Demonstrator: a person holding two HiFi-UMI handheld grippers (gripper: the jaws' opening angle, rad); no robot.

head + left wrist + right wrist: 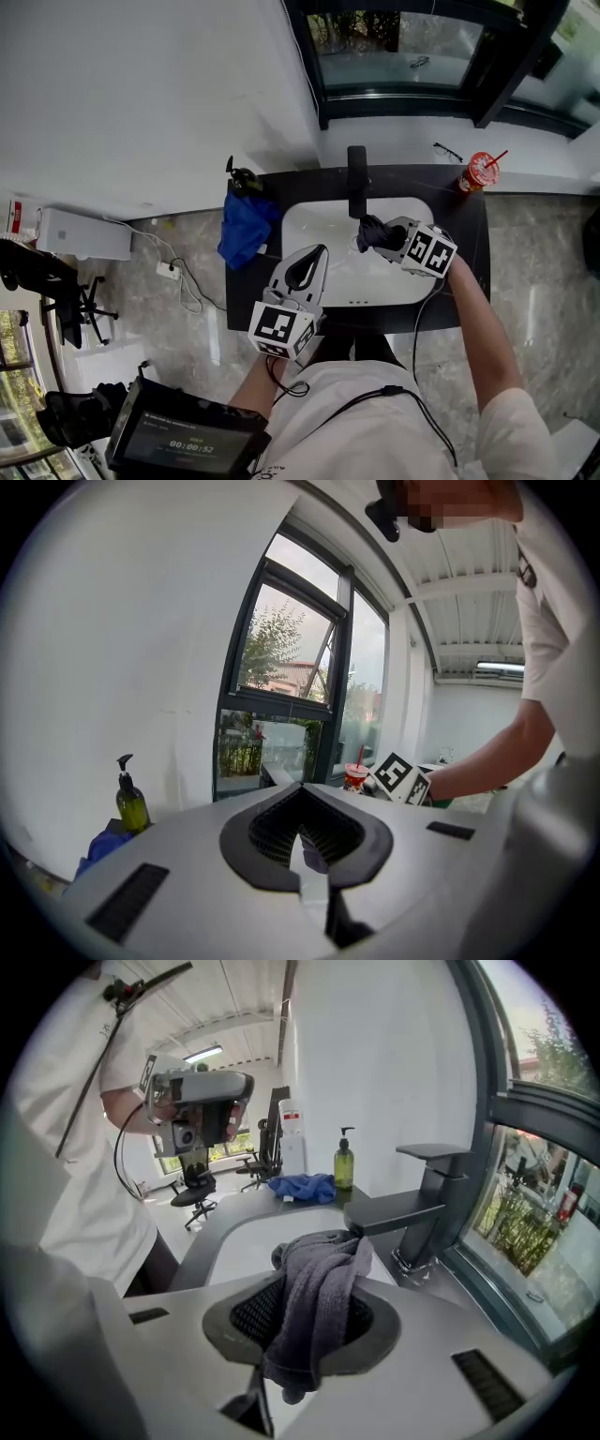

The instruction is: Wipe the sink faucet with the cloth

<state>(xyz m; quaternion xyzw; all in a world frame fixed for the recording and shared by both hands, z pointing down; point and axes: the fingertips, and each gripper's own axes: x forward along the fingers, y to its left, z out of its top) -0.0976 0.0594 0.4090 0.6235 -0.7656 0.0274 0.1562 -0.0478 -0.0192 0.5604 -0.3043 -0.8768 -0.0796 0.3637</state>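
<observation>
Far left of the faucet [357, 178], off the counter [464, 244], a white box [82, 234] sits on the floor. A power strip [169, 272] lies between the box and the counter, and an office chair [61, 305] stands nearer the person.

On the counter left of the faucet, a soap bottle [242, 178] stands at the back. A blue rag [246, 230] lies heaped just in front of it, at the counter's left edge.

Left of the faucet and nearer the person, the left gripper [322, 251] hangs over the front-left rim of the sink [314, 225]. Its jaws are closed together with nothing in them.

The faucet stands at the back middle of the sink, its flat dark spout reaching out over the white basin.

Just right of the spout's tip, the right gripper [377, 236] is clenched on the cloth [319, 1297]. The cloth is a grey bunch that spills out of the jaws and hides their tips. Its upper fold is right at the spout's end, though contact can't be made out.

Right of the faucet, glasses [448, 150] lie on the white sill behind the counter. A red cup [480, 171] with a straw stands near the counter's back right corner. Behind the faucet runs a dark-framed window [403, 47].
</observation>
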